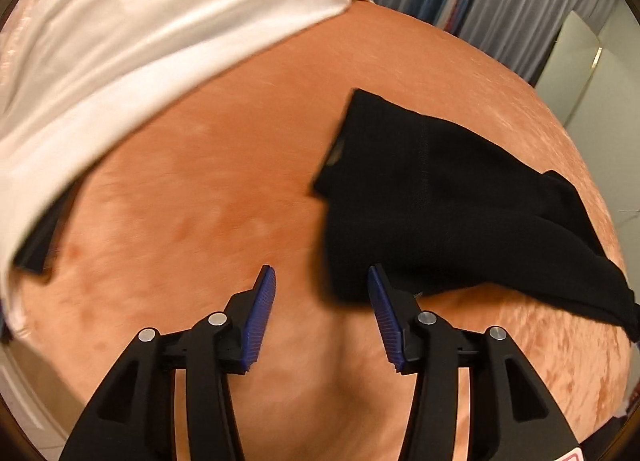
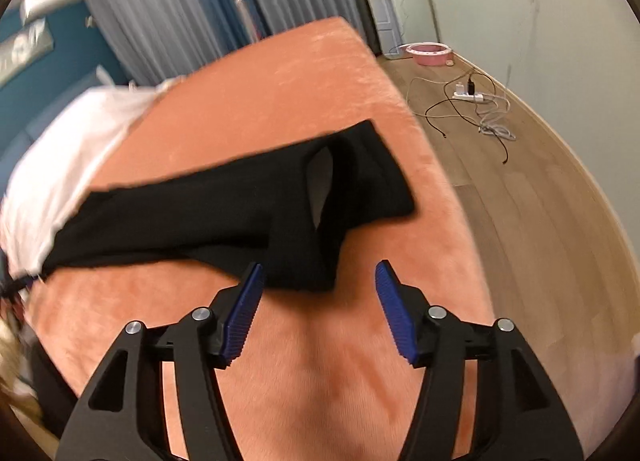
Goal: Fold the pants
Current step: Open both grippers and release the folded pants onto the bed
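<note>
In the left wrist view, your left gripper [image 1: 322, 281] hangs with fingers spread wide and empty above the orange bed cover [image 1: 192, 181], the black pants [image 1: 432, 201] lying bunched just ahead toward the bed's right edge. In the right wrist view, your right gripper [image 2: 320, 281] is equally wide and empty, poised over the pants' near hem, probably to pinch it.
</note>
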`<state>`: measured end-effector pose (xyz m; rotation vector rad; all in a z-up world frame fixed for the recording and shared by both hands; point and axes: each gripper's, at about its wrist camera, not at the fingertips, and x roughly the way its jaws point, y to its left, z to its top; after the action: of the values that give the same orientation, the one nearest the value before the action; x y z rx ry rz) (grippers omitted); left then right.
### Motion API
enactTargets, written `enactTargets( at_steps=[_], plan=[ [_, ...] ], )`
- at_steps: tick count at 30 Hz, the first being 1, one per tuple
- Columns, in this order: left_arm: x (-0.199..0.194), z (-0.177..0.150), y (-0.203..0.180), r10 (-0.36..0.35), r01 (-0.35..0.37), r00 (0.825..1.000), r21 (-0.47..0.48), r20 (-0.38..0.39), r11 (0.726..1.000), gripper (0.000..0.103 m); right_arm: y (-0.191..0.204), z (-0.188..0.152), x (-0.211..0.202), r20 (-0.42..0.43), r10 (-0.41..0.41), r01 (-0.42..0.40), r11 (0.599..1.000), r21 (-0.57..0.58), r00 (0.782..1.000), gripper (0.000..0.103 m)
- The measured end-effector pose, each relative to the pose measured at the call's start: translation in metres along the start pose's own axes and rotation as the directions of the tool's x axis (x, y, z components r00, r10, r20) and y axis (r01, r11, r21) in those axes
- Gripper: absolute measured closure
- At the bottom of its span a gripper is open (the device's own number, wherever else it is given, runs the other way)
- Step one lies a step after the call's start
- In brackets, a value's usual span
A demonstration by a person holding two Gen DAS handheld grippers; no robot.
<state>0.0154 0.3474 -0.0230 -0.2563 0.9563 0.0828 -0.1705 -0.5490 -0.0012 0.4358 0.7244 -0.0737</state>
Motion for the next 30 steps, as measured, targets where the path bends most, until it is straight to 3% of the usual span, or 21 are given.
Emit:
enactTargets(
  at_steps=[3, 4, 6, 7, 8, 9, 10, 11, 12, 14, 16, 18, 19, 20, 21, 22, 23, 26, 28, 30],
  plan=[
    [-0.019, -0.003, -0.001, 0.041, -0.04, 0.999, -0.026, 0.03, 0.999, 0.058, -0.013, 0.019, -0.005, 0.068, 0.111, -0.12, 0.981, 0.153, 0.992, 0.033],
    [-0.026, -0.003, -0.008, 0.046, -0.045, 0.998, -0.014, 0.049, 0.999, 0.058, -0.014, 0.024, -0.002, 0.07, 0.121, -0.132, 0.975, 0.181, 0.99, 0.025],
    [-0.04, -0.006, -0.034, 0.021, -0.024, 0.996, 0.026, 0.084, 0.999, 0.058, -0.007, 0.04, 0.017, 0.051, 0.139, -0.146, 0.97, 0.195, 0.989, 0.023],
    [-0.045, -0.007, -0.049, -0.008, 0.003, 0.995, 0.05, 0.095, 0.999, 0.058, -0.003, 0.049, 0.036, 0.002, 0.108, -0.106, 0.976, 0.192, 0.994, 0.022],
    [-0.051, -0.008, -0.069, -0.043, 0.035, 0.993, 0.077, 0.107, 0.996, 0.058, 0.003, 0.055, 0.055, -0.051, 0.057, -0.047, 0.984, 0.169, 0.997, 0.03],
    [-0.054, -0.008, -0.09, -0.072, 0.061, 0.991, 0.105, 0.114, 0.993, 0.057, 0.012, 0.062, 0.073, -0.097, 0.017, -0.006, 0.994, 0.111, 0.995, 0.048],
    [-0.056, -0.008, -0.105, -0.098, 0.083, 0.988, 0.126, 0.117, 0.989, 0.057, 0.031, 0.071, 0.09, -0.144, -0.041, 0.041, 0.999, 0.001, 0.989, 0.096],
    [-0.057, -0.009, -0.125, -0.127, 0.109, 0.985, 0.147, 0.115, 0.983, 0.056, 0.045, 0.08, 0.091, -0.125, -0.077, 0.069, 0.995, -0.067, 0.989, 0.099],
    [-0.058, -0.009, -0.141, -0.15, 0.131, 0.983, 0.164, 0.108, 0.978, 0.056, 0.061, 0.091, 0.081, -0.061, -0.055, 0.047, 0.991, -0.124, 0.997, 0.1],
    [-0.058, -0.009, -0.171, -0.199, 0.18, 0.976, 0.19, 0.087, 0.965, 0.056, 0.092, 0.11, 0.034, 0.112, 0.067, -0.037, 0.968, -0.246, 0.991, 0.1],
    [-0.062, -0.014, -0.19, -0.241, 0.22, 0.968, 0.217, 0.074, 0.951, 0.056, 0.103, 0.105, -0.01, 0.195, 0.14, -0.057, 0.923, -0.381, 0.971, 0.1],
    [-0.063, -0.023, -0.204, -0.263, 0.24, 0.963, 0.257, 0.06, 0.936, 0.056, 0.088, 0.084, -0.021, 0.163, 0.089, -0.008, 0.897, -0.441, 0.983, 0.099],
    [-0.062, -0.028, -0.211, -0.267, 0.243, 0.962, 0.271, 0.054, 0.931, 0.055, 0.068, 0.062, -0.016, 0.107, 0.028, 0.023, 0.895, -0.446, 0.994, 0.091],
    [-0.058, -0.034, -0.22, -0.274, 0.252, 0.961, 0.288, 0.038, 0.924, 0.053, 0.046, 0.043, -0.008, 0.05, -0.049, 0.066, 0.899, -0.433, 0.998, 0.067],
    [-0.056, -0.039, -0.225, -0.278, 0.259, 0.96, 0.297, 0.024, 0.919, 0.053, 0.024, 0.024, -0.001, 0.013, -0.152, 0.143, 0.898, -0.417, 0.988, 0.054],
    [-0.053, -0.045, -0.231, -0.284, 0.268, 0.959, 0.302, 0.008, 0.915, 0.053, -0.005, 0.004, 0.003, -0.024, -0.26, 0.232, 0.898, -0.374, 0.965, 0.048],
    [-0.05, -0.05, -0.238, -0.292, 0.282, 0.956, 0.309, -0.013, 0.908, 0.053, -0.025, -0.005, 0.002, -0.052, -0.277, 0.249, 0.918, -0.309, 0.959, 0.048],
    [-0.041, -0.058, -0.266, -0.293, 0.291, 0.955, 0.339, -0.047, 0.895, 0.053, -0.06, -0.005, -0.02, -0.029, -0.151, 0.15, 0.988, -0.046, 0.988, 0.048],
    [-0.041, -0.062, -0.283, -0.3, 0.301, 0.952, 0.351, -0.061, 0.887, 0.053, -0.055, 0.01, -0.025, 0.012, -0.084, 0.084, 0.996, 0.014, 0.996, 0.047],
    [-0.044, -0.068, -0.293, -0.321, 0.324, 0.945, 0.348, -0.067, 0.88, 0.053, -0.043, 0.031, -0.01, -0.025, 0.013, -0.012, 0.999, 0.042, 1.0, 0.043]
  ],
)
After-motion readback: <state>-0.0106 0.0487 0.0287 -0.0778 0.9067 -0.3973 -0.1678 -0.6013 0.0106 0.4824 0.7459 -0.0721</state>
